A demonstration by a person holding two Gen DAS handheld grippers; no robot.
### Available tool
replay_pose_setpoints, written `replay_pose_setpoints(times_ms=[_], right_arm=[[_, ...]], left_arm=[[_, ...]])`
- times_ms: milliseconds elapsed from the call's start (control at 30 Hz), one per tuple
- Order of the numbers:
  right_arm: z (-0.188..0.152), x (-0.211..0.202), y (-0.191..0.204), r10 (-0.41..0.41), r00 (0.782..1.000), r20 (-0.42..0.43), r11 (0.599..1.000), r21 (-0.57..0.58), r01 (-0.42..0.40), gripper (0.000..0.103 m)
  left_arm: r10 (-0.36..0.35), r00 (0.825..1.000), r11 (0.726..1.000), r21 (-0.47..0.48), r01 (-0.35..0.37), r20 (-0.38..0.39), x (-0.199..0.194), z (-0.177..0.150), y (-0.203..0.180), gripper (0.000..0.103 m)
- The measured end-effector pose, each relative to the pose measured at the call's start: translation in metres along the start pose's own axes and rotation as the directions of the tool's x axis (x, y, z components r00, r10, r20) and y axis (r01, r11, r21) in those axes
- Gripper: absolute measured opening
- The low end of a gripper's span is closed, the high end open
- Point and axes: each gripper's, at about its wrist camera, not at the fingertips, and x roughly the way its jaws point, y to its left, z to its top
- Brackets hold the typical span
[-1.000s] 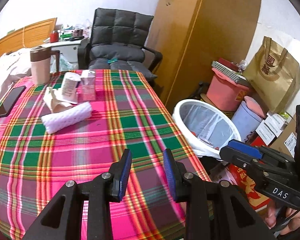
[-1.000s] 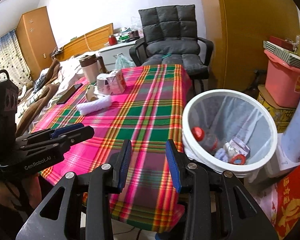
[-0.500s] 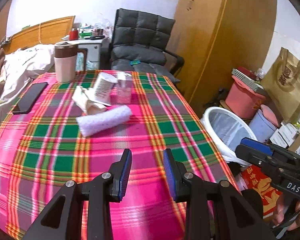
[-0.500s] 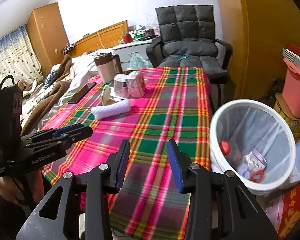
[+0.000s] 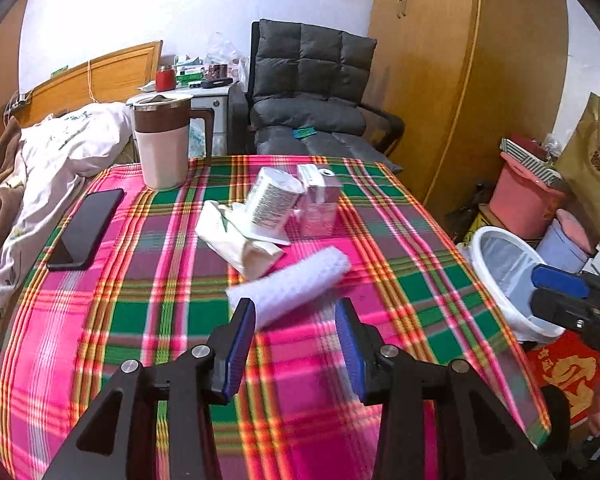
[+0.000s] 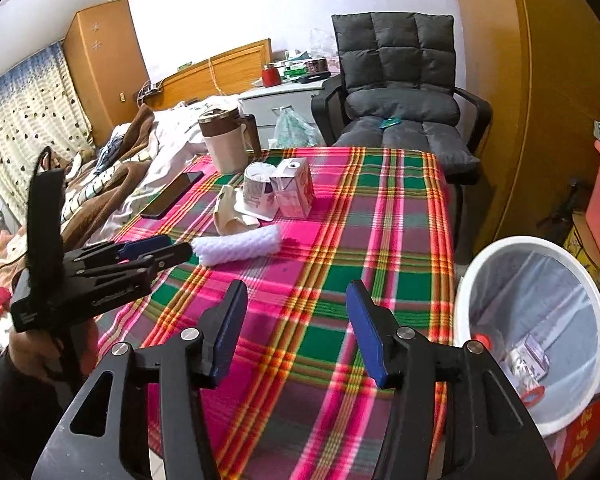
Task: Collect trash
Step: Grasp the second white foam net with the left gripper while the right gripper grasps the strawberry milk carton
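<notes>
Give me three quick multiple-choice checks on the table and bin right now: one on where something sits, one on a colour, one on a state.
1. Where is the black phone?
A. In the bin
B. On the plaid tablecloth, near the edge by the bed
C. On the grey chair

2. What colour is the foam roll lying on the table?
A. White
B. Red
C. Black

3. What state is the left gripper in?
A. Clamped on the milk carton
B. Clamped on the phone
C. Jaws apart, nothing between them

Answers:
1 B, the phone lies flat on the cloth beside the bedding.
2 A, the roll is white in both wrist views.
3 C, its jaws are opening and only tablecloth shows between the blue pads; the roll lies just beyond them.
</notes>
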Motion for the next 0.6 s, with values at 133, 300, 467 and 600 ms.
replay_pose_setpoints(times_ms=[133,300,467,600], right_arm=[[0.004,0.007,0.0,0.003,1.0,-0.01,1.0,-0.008,-0.003,0.054],[0.006,0.017,-0.004,0.003,1.0,-0.028,1.0,-0.002,-0.003,0.054],[0.007,0.022,-0.007,-0.004,0.999,-0.043,1.0,0.003,0.004,0.054],[0.011,0.026,-0.007,-0.013,0.999,-0.049,1.0,0.002,0.013,0.054]], left_arm=[[-0.01,1.0,0.999,0.03,0.011,-0.011,0.019,0.008,0.007,0.053],[-0.024,0.998,0.994,0.109,0.029,-0.052,0.049,0.014,0.007,0.054],[-0.004,0.991,0.989,0.143,0.023,-0.134,0.079,0.009,0.007,0.053],[0.019,0.991,0.996,0.087,-0.008,-0.135,0.078,0.005,0.014,0.04]])
